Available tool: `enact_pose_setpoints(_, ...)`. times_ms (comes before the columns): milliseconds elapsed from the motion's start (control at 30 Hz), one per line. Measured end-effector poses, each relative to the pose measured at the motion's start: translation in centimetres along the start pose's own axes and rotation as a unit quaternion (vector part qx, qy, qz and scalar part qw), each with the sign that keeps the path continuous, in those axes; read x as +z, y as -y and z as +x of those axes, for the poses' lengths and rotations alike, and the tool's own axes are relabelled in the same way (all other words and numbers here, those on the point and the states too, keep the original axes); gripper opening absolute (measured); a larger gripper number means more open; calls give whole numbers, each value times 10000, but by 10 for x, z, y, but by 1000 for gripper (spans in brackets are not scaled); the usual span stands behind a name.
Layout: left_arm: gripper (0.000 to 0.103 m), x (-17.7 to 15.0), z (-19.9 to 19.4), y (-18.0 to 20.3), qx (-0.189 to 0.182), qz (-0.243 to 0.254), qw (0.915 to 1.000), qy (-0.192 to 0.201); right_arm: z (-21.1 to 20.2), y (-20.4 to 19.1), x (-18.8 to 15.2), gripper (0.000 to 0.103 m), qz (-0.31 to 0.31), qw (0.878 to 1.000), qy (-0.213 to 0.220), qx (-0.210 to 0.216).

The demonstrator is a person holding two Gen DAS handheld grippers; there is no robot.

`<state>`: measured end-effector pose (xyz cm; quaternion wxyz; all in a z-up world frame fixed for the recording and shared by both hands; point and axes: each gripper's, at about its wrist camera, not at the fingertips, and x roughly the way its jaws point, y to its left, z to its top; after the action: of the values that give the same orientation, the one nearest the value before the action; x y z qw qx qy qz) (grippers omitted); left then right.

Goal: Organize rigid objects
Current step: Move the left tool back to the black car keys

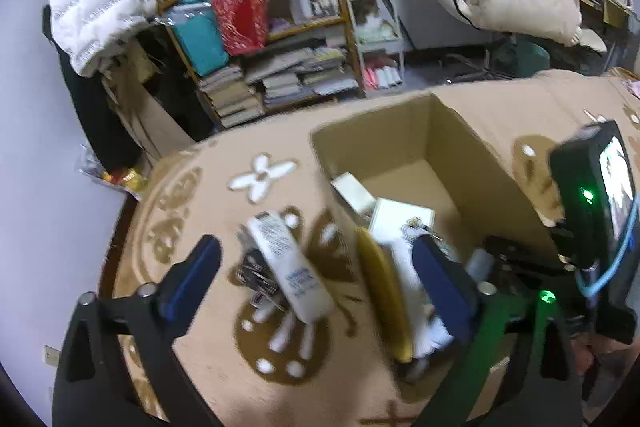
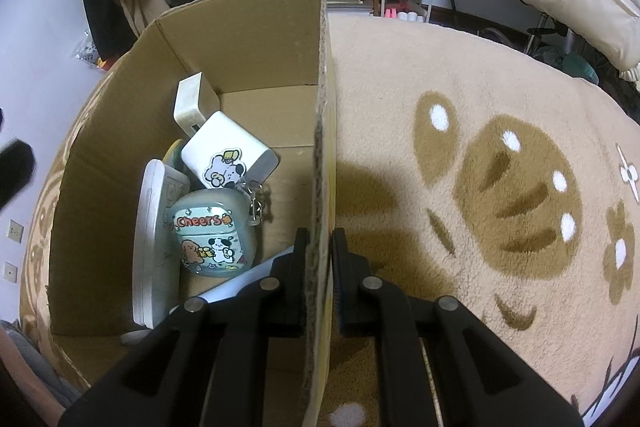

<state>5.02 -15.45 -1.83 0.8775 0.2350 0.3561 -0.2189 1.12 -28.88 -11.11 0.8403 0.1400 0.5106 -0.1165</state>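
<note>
The right gripper (image 2: 319,247) is clenching the cardboard box's (image 2: 256,39) right wall, open blanket (image 2: 500,107) spreading toward 3 o'clock. Inside, toward 9 o'clock, a Cheers case (image 2: 212,233) and white chargers (image 2: 228,151) are crowding together. The left gripper (image 1: 316,279) is hanging released above a white tube (image 1: 290,263) lying outside the box.

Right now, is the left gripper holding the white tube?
No. The left gripper is open, and the white tube lies on the blanket between its fingers.
</note>
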Motion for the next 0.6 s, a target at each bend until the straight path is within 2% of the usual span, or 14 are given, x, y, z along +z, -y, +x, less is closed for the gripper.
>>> enact_pose_setpoints(100, 100, 4, 5, -18, 390, -21, 9992, 58, 0, -1, 0, 11, -1, 10000, 0, 2)
enact_pose_setpoints(167, 101, 4, 11, -34, 463, -218, 9987, -11, 0, 0, 0, 11, 1, 10000, 0, 4)
enact_pose_setpoints(367, 101, -3, 42, -75, 302, -915, 9940, -514, 0, 0, 0, 11, -1, 10000, -1, 5)
enact_pose_setpoints(600, 101, -15, 74, -109, 526, -1445, 9858, -672, 0, 1, 0, 11, 5, 10000, -5, 12)
